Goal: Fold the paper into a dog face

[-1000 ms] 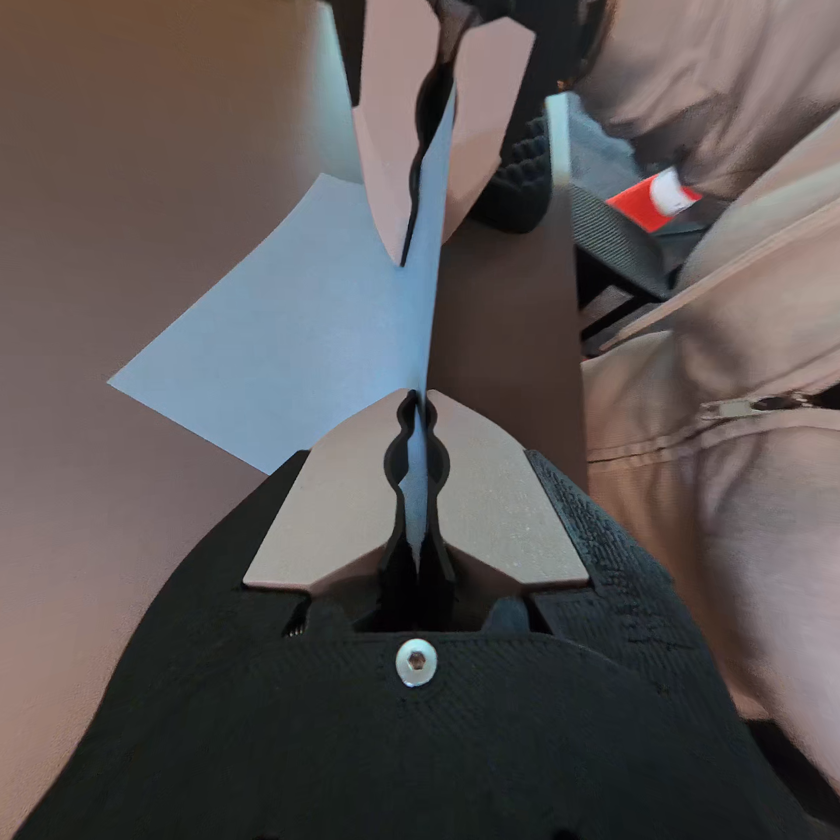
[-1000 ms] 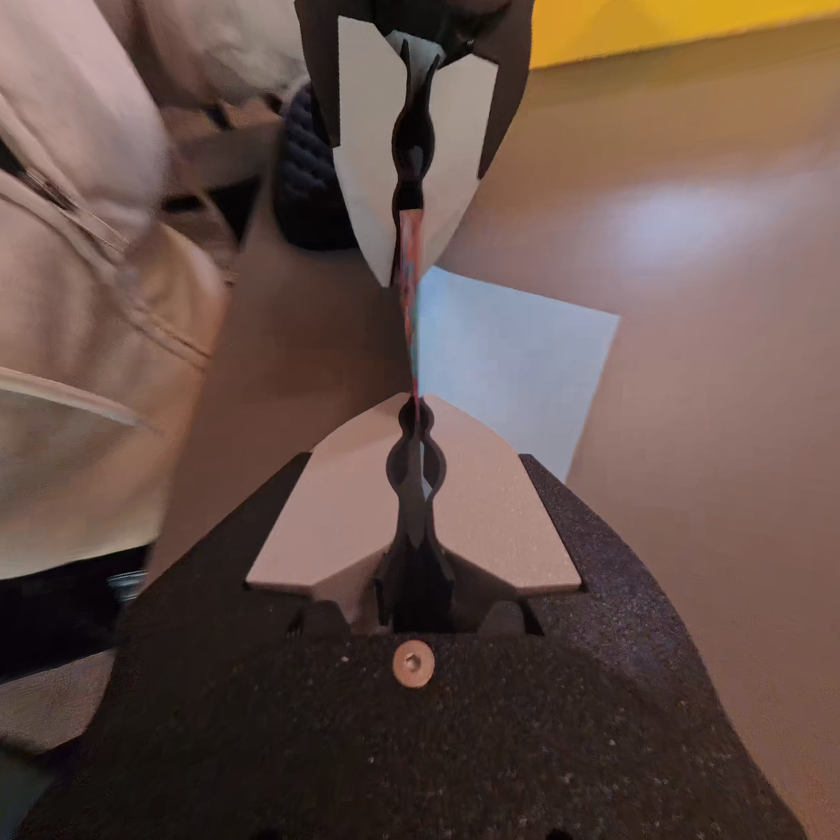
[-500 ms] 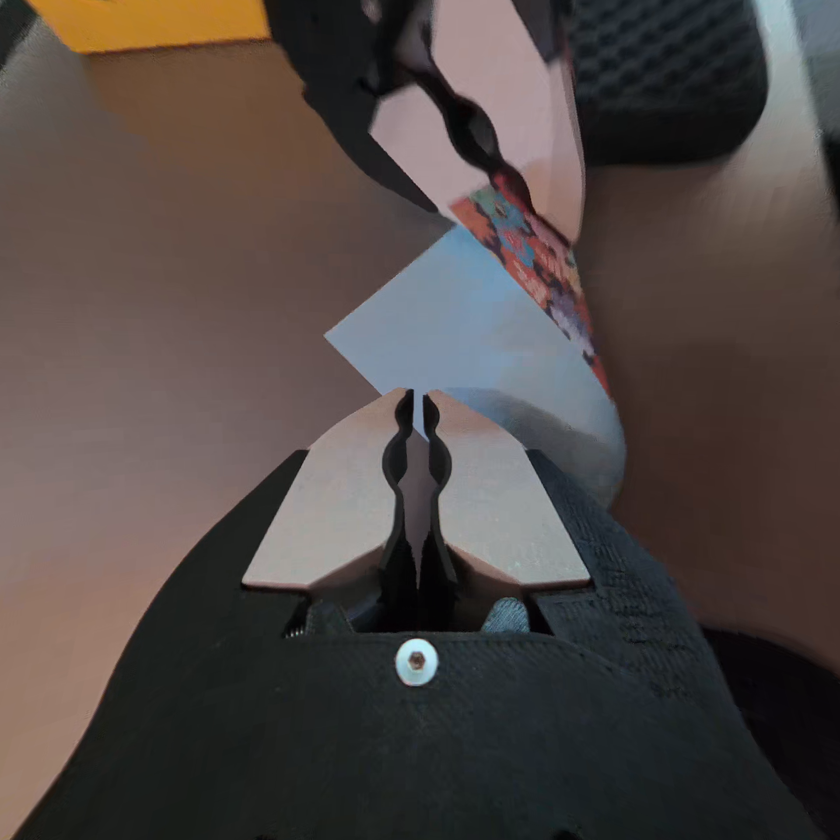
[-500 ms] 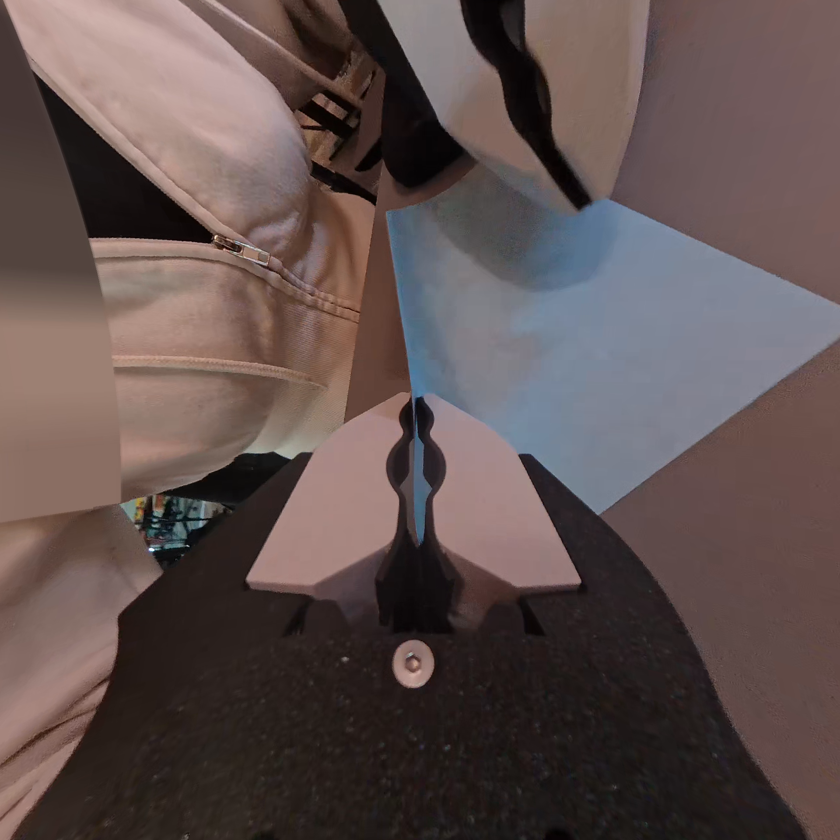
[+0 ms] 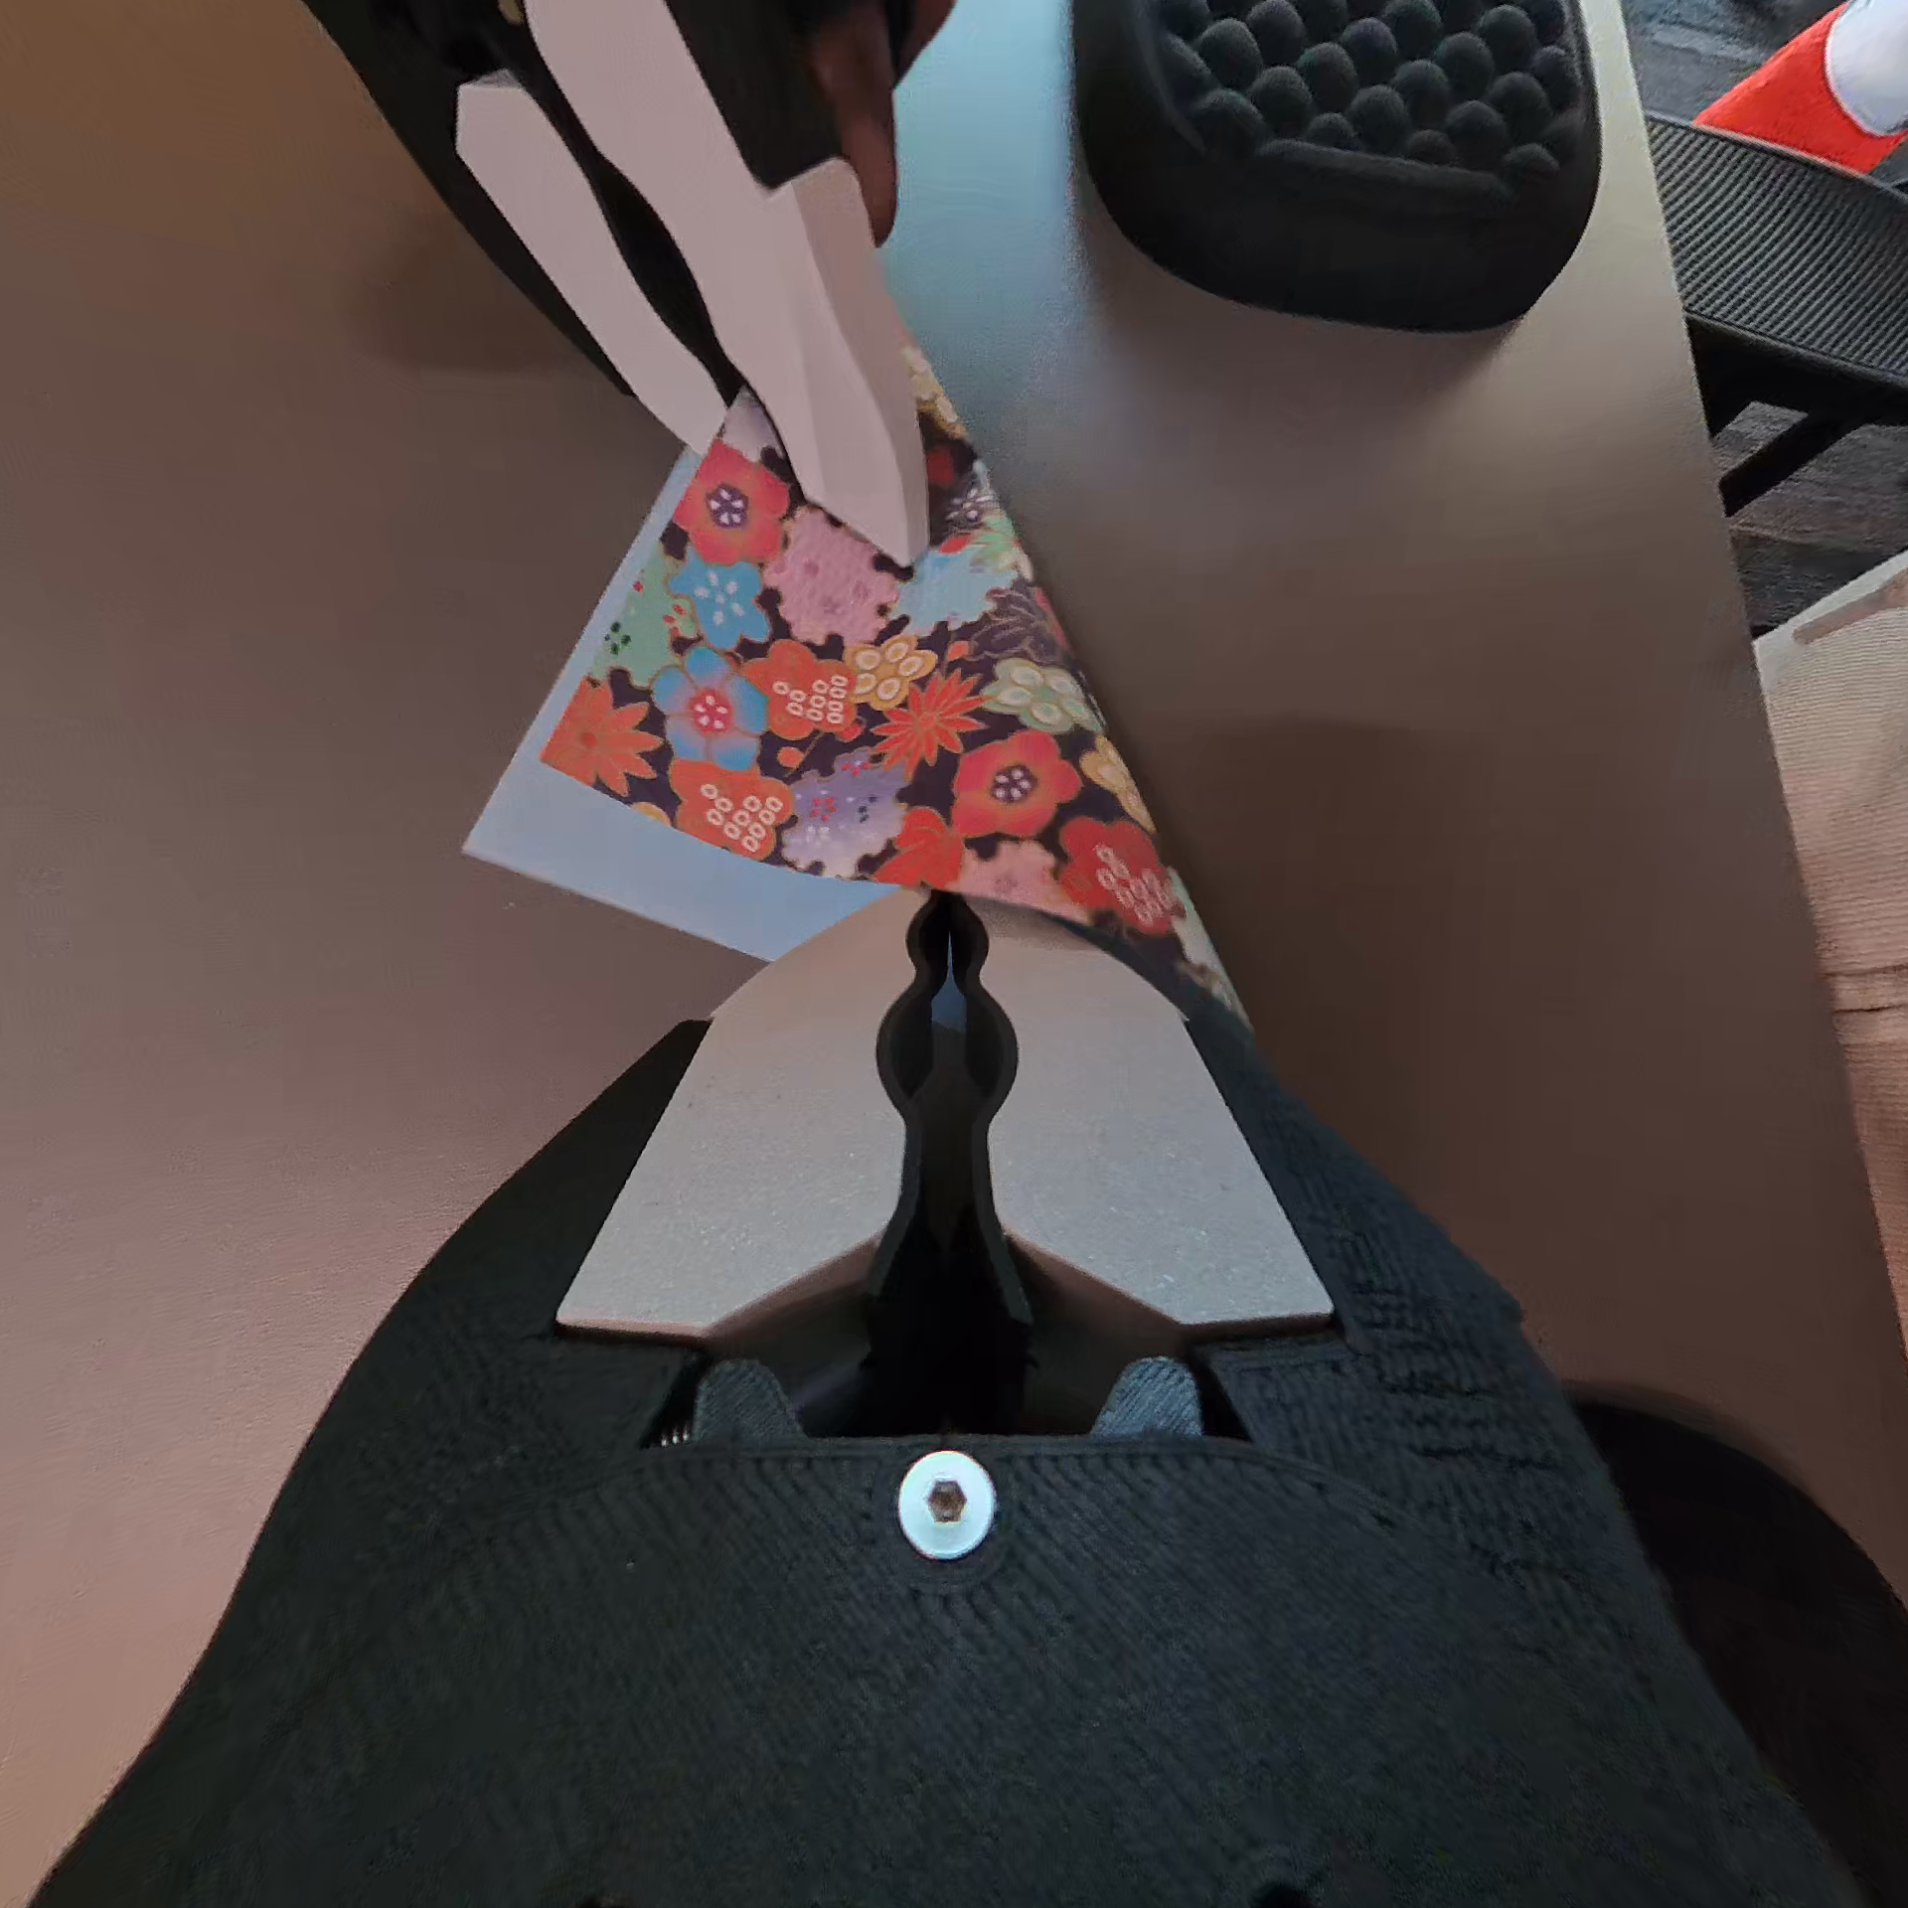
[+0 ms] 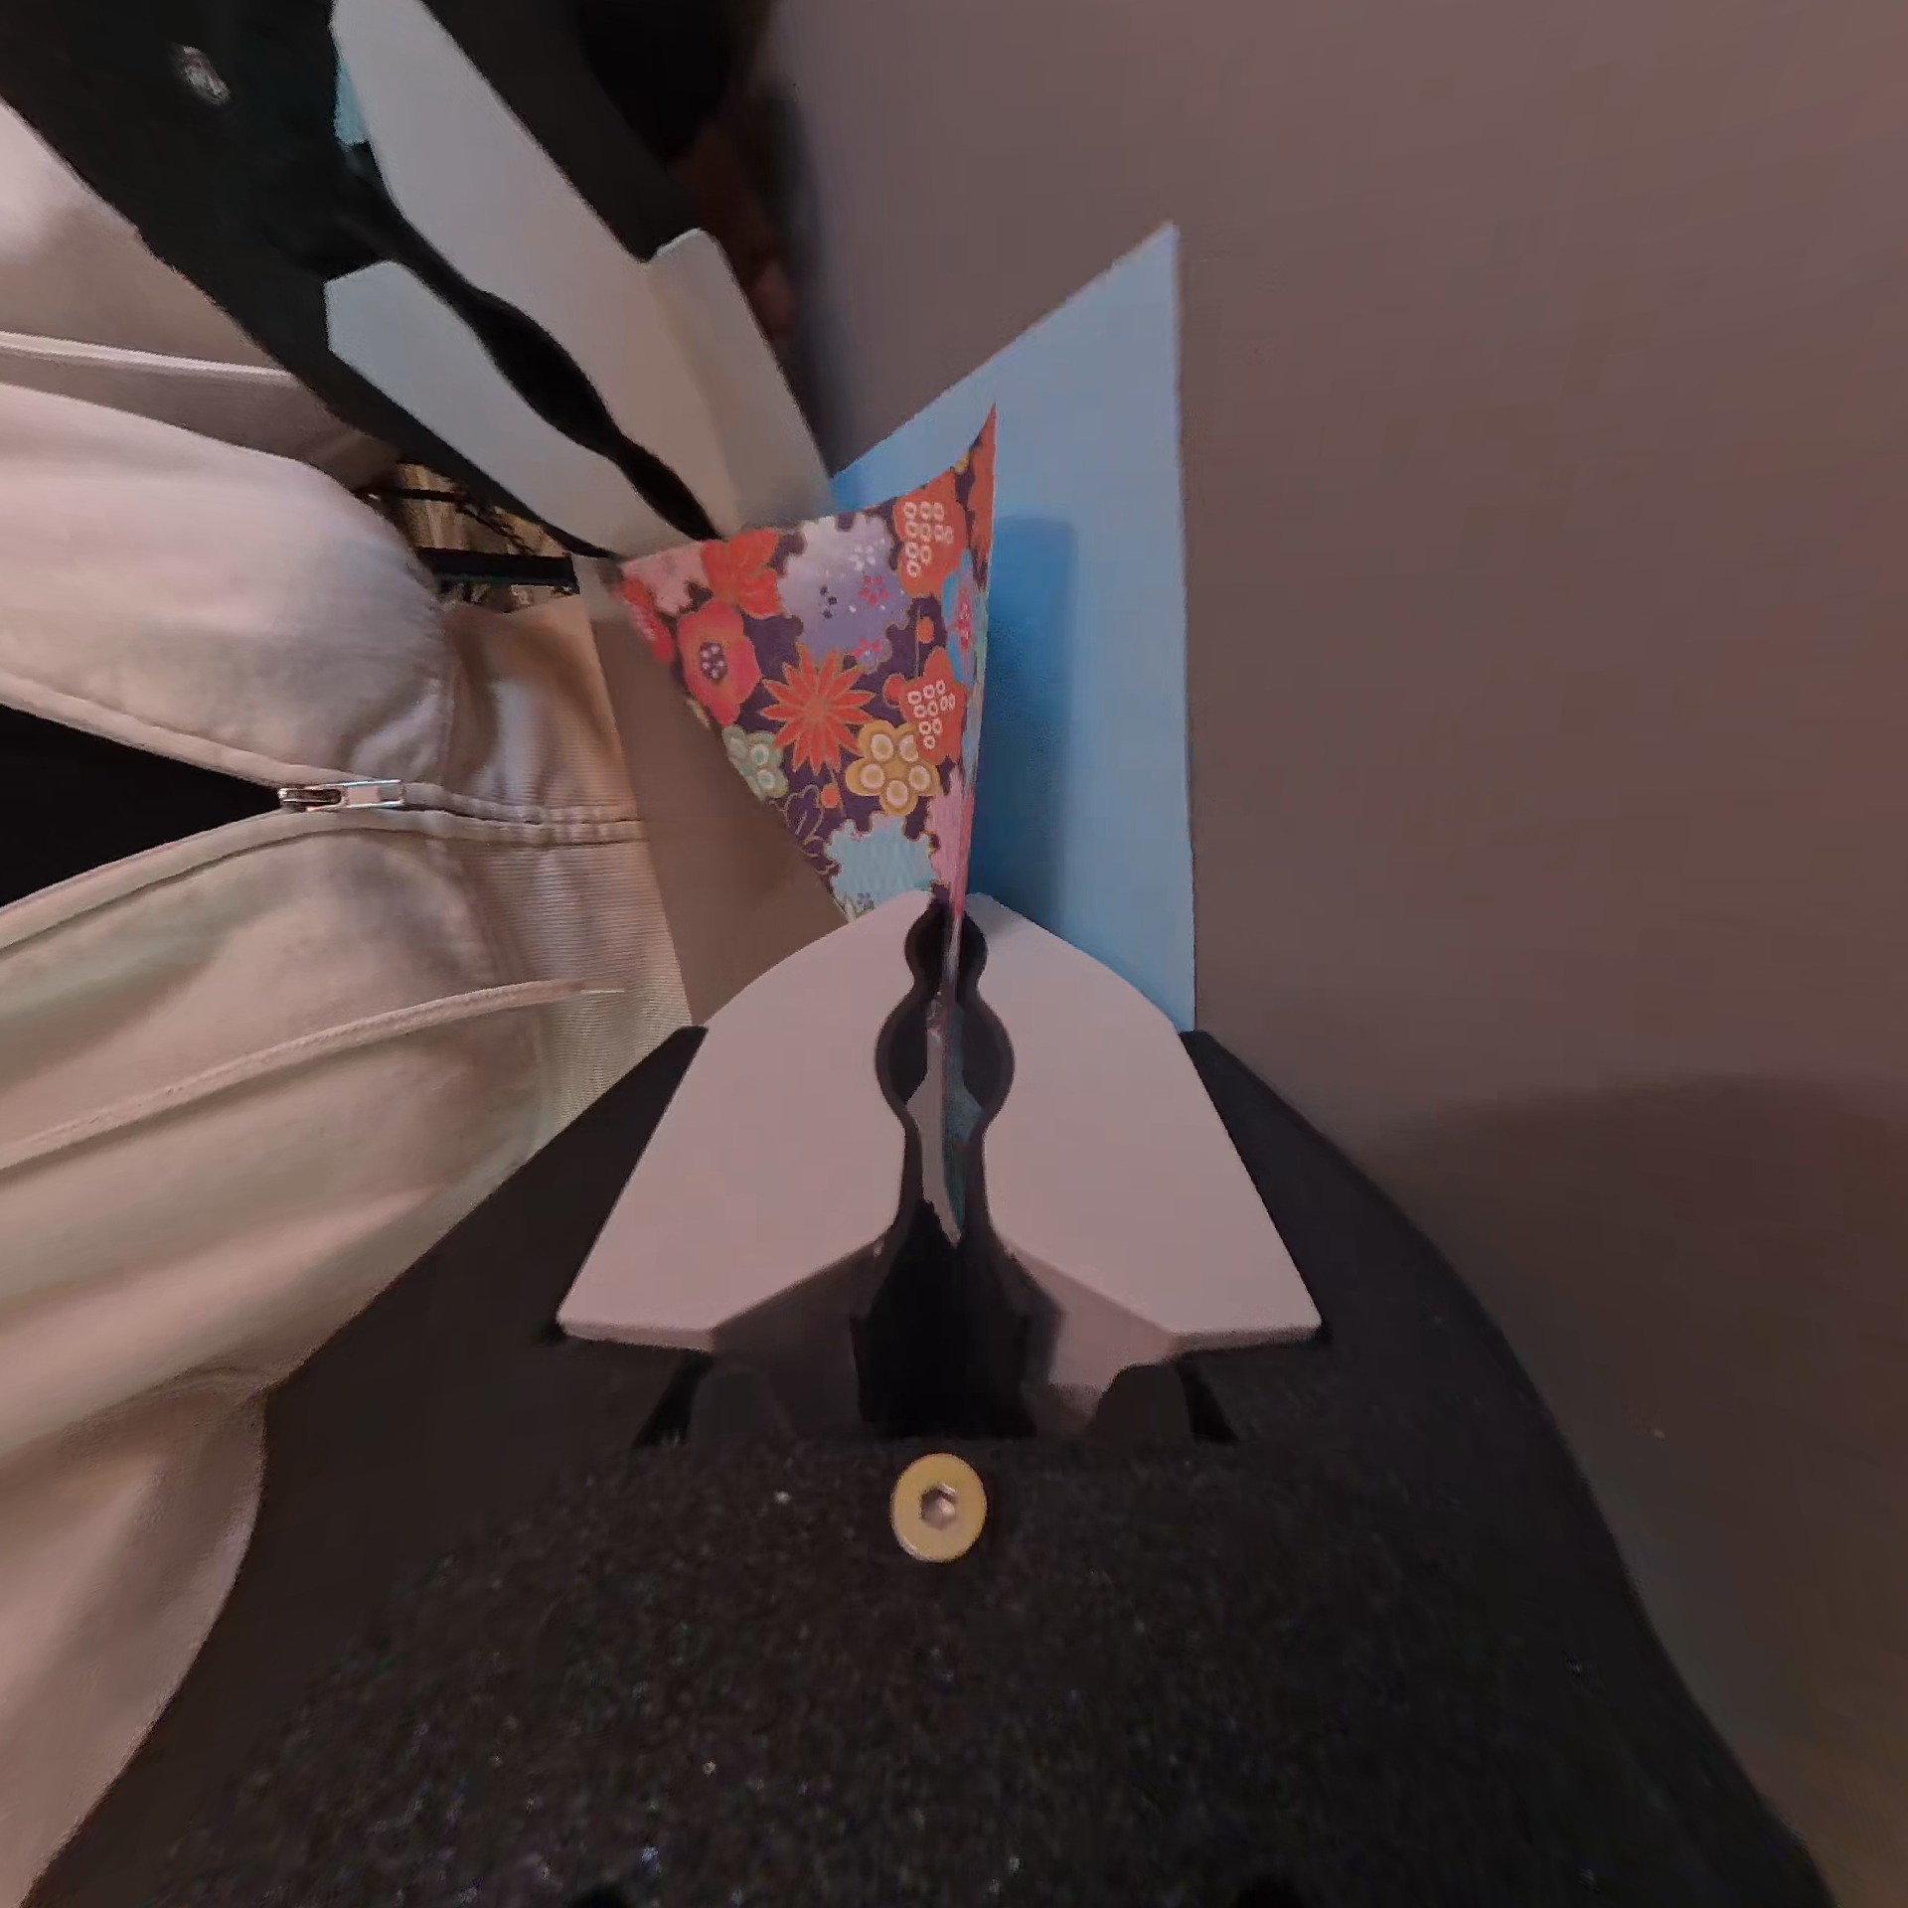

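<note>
Paper [image 5: 826, 723] is now folding over, floral side showing where blank showed before; both my jaws are pinching its corners above the desk [image 5: 258, 619], starting the first diagonal fold.

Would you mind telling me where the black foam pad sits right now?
In the left wrist view, the black foam pad lies at the upper right on the brown table, beyond the floral paper and beside the right gripper.
</note>
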Demonstrator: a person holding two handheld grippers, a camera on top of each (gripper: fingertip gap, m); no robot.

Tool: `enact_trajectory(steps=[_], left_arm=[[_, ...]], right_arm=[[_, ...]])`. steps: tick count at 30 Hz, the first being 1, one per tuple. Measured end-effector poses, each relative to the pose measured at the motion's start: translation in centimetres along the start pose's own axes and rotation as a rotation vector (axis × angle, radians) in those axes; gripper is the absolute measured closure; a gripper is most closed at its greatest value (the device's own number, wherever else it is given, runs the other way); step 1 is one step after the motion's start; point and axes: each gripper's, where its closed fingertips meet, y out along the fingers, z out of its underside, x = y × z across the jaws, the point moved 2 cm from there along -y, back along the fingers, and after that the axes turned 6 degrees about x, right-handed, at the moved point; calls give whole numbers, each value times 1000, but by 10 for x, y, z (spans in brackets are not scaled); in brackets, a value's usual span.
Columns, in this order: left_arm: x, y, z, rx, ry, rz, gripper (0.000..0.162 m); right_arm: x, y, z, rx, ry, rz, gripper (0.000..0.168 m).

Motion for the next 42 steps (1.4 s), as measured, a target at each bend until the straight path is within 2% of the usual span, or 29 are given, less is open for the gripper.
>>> enact_trajectory(steps=[4,6,8,11,18,27,31,35,37,42], left_arm=[[1,-2,1,17,34,1,162],[15,-10,4,36,53,-95,162],[24,-17,-1,-16,65,-158,162],[30,-11,-3,-9,93,-226,162],[21,-3,0,-15,87,-166,162],[20,-3,0,-18,117,-188,162],[19,-3,0,-19,131,-201,162],[18,-2,0,-20,148,-202,162],[18,-3,0,-20,161,-215,162],[17,-3,0,-21,173,-229,162]], right_arm=[[-2,-2,-4,38,-6,-4,168],[-2,-1,-4,58,-9,-6,168],[-1,-1,-3,81,-19,-3,168],[0,0,-1,128,-41,3,168],[4,-4,-13,120,-30,-17,168],[-2,-9,-34,112,16,-47,168],[5,-19,-40,21,-21,-131,168],[4,-30,-52,-146,-26,-161,168],[-7,-26,-48,-104,-13,-80,168],[-5,-8,-40,44,-10,-90,168]])
